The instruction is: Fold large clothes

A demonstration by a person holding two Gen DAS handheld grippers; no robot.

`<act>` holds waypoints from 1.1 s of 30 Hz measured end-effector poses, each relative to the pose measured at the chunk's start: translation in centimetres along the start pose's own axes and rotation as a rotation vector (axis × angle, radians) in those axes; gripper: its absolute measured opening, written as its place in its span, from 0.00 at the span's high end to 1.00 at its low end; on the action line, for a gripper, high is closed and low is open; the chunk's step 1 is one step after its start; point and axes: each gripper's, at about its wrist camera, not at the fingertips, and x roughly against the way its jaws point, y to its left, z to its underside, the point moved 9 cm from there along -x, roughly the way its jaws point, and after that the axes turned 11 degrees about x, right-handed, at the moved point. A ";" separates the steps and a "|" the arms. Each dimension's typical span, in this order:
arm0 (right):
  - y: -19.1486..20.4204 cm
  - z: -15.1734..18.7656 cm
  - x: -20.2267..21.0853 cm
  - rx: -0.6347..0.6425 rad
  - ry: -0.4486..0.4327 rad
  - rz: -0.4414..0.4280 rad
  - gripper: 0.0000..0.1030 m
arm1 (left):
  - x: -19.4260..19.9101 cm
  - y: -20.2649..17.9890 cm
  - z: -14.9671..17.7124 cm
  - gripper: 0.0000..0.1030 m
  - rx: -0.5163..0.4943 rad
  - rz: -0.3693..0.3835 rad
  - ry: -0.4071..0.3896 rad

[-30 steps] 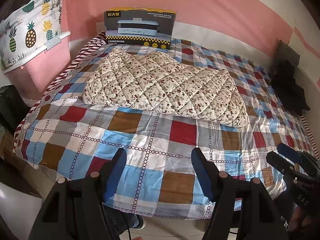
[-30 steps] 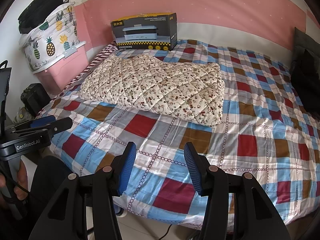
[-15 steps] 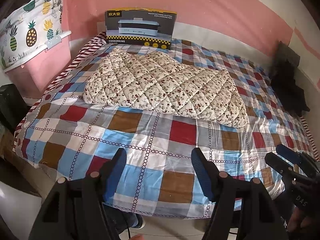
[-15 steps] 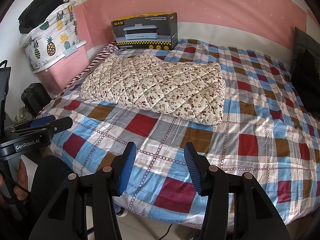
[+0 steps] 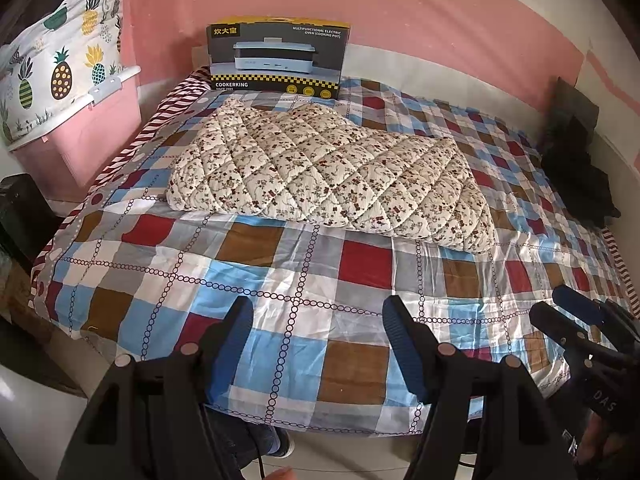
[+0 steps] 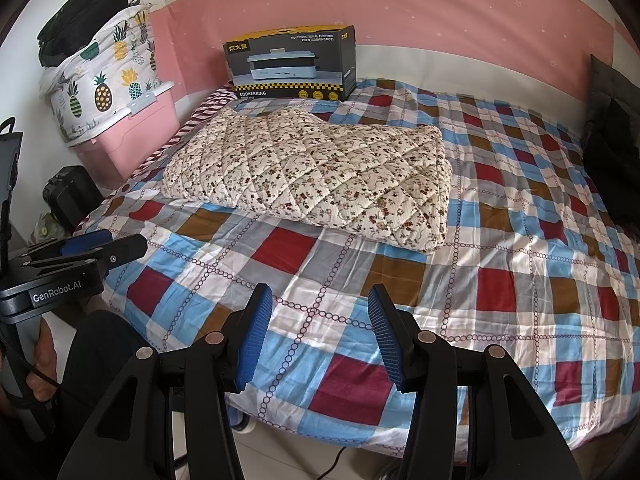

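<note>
A cream quilted cloth with small red-brown flowers [image 5: 328, 176] [image 6: 316, 172] lies folded into a thick slab across the far half of the bed [image 5: 280, 280] [image 6: 520, 240], which is covered in a checked sheet. My left gripper [image 5: 318, 312] hovers over the bed's near edge, open, with only the sheet behind its blue pads. My right gripper [image 6: 320, 300] is likewise open over the near edge with nothing between its fingers. Each gripper shows in the other's view: the right gripper [image 5: 560, 308] low at the right, the left gripper [image 6: 108, 246] at the left. Both stand well short of the cloth.
A black and yellow cooker box [image 5: 276, 56] [image 6: 292, 64] stands at the head of the bed against the pink wall. A pink storage bin with a pineapple-print bag [image 6: 108, 84] on it sits at the left. Dark clothes [image 5: 576, 160] are piled at the right edge.
</note>
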 end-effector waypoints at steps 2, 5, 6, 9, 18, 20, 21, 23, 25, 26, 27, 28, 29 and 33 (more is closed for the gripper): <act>0.1 0.1 0.0 0.001 0.000 0.000 0.51 | 0.0 -0.1 0.0 0.33 -0.001 0.001 0.000; 0.1 0.1 0.0 0.002 0.000 0.000 0.51 | 0.1 0.0 0.0 0.33 0.002 0.004 0.000; 0.1 0.1 0.0 0.001 0.000 -0.001 0.51 | 0.1 0.0 0.0 0.33 0.001 0.004 0.001; 0.1 0.1 0.0 0.002 0.001 -0.001 0.51 | 0.1 0.0 0.0 0.33 -0.006 -0.010 0.001; 0.0 0.0 0.0 0.001 0.000 0.000 0.51 | 0.1 -0.3 0.2 0.33 -0.001 -0.002 0.010; 0.0 0.0 0.0 0.001 0.001 -0.001 0.51 | 0.1 -0.3 0.1 0.33 -0.002 0.001 0.008; 0.1 0.1 0.1 0.002 0.000 -0.002 0.51 | 0.1 -0.3 0.1 0.33 -0.004 0.001 0.006; 0.1 0.1 0.1 0.003 0.001 -0.002 0.51 | 0.2 -0.4 0.1 0.33 -0.006 0.003 0.004; 0.1 0.1 0.1 0.002 0.000 -0.001 0.51 | 0.2 -0.5 0.2 0.33 -0.006 0.004 0.008; 0.1 0.1 0.1 0.002 0.001 -0.001 0.51 | 0.2 -0.6 0.2 0.33 -0.006 0.005 0.011; 0.1 0.1 0.1 0.001 0.001 -0.001 0.51 | 0.1 -0.7 0.3 0.33 -0.006 0.008 0.016; 0.1 0.1 0.1 0.001 0.001 -0.001 0.51 | 0.1 -0.6 0.3 0.33 -0.005 0.009 0.020; 0.1 0.1 0.1 0.002 0.001 0.000 0.51 | 0.0 -0.6 0.3 0.33 -0.006 0.009 0.022; 0.1 0.1 0.1 0.002 0.001 -0.001 0.51 | 0.0 -0.6 0.4 0.33 -0.008 0.007 0.027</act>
